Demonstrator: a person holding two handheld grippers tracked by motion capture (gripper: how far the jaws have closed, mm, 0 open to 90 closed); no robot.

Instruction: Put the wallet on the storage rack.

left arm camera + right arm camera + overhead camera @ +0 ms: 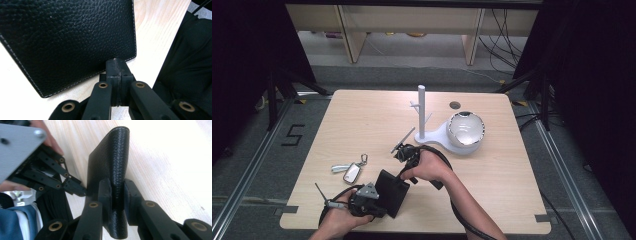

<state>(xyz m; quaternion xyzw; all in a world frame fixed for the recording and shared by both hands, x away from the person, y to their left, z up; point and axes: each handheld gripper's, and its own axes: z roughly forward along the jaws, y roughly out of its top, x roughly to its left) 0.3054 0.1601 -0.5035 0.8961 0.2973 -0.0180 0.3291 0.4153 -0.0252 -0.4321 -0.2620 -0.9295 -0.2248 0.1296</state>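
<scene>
Now, wallet: we hold the black pebbled-leather wallet point(110, 167) off the pale wooden table point(362, 120).
Left gripper point(117, 66): our jaws pinch its edge.
Right gripper point(117, 192): our jaws squeeze its fold.

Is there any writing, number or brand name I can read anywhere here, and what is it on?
"5": a dark numeral marked on the grey floor left of the table.
The black leather wallet: no lettering or logo on the faces that show.
The key fob and the white stand: any marks are too small to read.
</scene>
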